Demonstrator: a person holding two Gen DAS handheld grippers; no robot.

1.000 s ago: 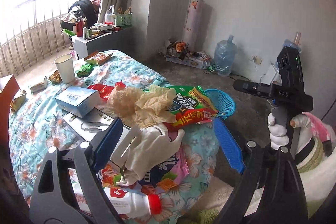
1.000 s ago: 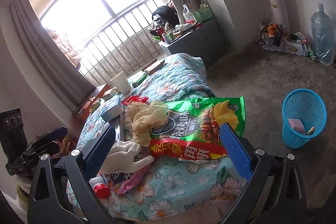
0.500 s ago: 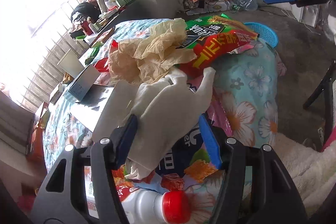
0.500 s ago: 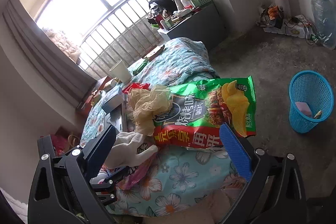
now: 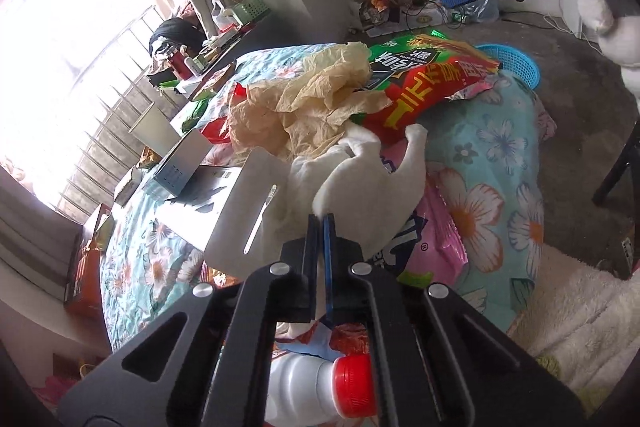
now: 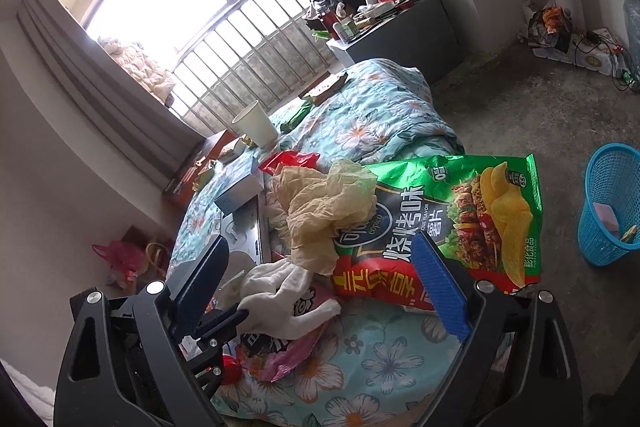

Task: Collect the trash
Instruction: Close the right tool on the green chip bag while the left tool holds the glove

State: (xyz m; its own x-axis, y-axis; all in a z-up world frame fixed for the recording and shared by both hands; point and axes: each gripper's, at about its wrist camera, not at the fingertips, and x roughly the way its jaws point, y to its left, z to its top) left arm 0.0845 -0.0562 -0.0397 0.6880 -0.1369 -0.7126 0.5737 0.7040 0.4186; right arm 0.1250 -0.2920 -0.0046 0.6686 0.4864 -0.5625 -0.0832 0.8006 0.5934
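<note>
Since a second ago, your left claw [image 5: 320,223] has dropped onto the white glove [image 5: 360,187] and its jaws have just snapped closed, pinching the glove's edge. Your right claw [image 6: 320,275] hovers wide open, holding nothing, over the green chip bag [image 6: 452,211] on the flowered bed [image 6: 380,123]. On the floor stands a blue basket [image 6: 608,203].
</note>
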